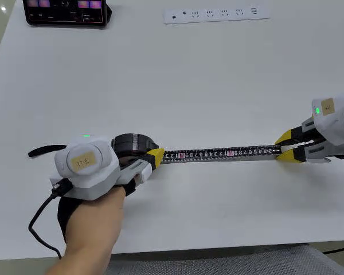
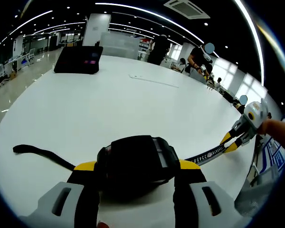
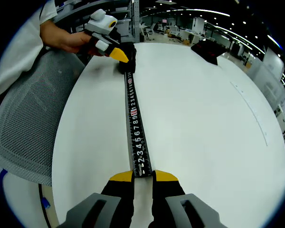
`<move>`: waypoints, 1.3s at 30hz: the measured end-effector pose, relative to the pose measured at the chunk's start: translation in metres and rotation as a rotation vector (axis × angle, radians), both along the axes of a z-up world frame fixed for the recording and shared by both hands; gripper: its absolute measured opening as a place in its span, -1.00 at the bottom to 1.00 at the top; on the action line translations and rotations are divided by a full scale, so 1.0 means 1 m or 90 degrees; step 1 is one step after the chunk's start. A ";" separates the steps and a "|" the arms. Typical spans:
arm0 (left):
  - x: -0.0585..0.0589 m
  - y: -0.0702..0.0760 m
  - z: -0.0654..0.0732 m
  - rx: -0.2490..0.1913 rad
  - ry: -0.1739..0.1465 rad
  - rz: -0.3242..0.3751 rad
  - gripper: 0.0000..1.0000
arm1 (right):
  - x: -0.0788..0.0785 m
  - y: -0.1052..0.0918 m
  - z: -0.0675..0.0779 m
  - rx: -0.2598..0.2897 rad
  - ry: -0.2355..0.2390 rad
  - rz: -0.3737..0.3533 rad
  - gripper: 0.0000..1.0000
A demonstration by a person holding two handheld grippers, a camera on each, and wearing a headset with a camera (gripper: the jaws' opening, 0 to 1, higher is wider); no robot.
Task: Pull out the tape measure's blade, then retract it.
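The black plastic tape measure case (image 1: 132,146) is held clamped in the left gripper (image 1: 148,162) at 9 o'clock. Its black numbered steel blade (image 1: 223,153) lies along the 9-to-3 line. The tip is pinched between the near-closed jaws of the right gripper (image 1: 286,147) at 3 o'clock.

Matt white table (image 1: 218,74), black plastic case (image 1: 133,145).
The table is smooth with a faint sheen. The case is glossy, the blade (image 1: 223,153) dark and matt with pale printed figures. The near chair (image 3: 33,123) is grey open mesh.
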State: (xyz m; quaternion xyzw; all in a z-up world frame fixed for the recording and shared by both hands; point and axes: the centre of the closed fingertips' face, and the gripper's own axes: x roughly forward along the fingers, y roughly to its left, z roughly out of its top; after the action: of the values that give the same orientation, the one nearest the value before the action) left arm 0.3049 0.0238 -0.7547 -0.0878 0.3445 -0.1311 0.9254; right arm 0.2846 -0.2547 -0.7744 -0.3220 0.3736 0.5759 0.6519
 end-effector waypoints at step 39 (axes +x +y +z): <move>-0.001 0.000 0.002 -0.039 -0.005 -0.001 0.17 | 0.003 0.063 0.006 0.079 0.034 -0.003 -0.80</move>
State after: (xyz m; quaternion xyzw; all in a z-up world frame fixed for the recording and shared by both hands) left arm 0.3036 0.0240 -0.7530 -0.1152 0.3366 -0.1424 0.9237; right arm 0.2872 -0.1919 -0.7684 -0.2645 0.3554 0.6050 0.6616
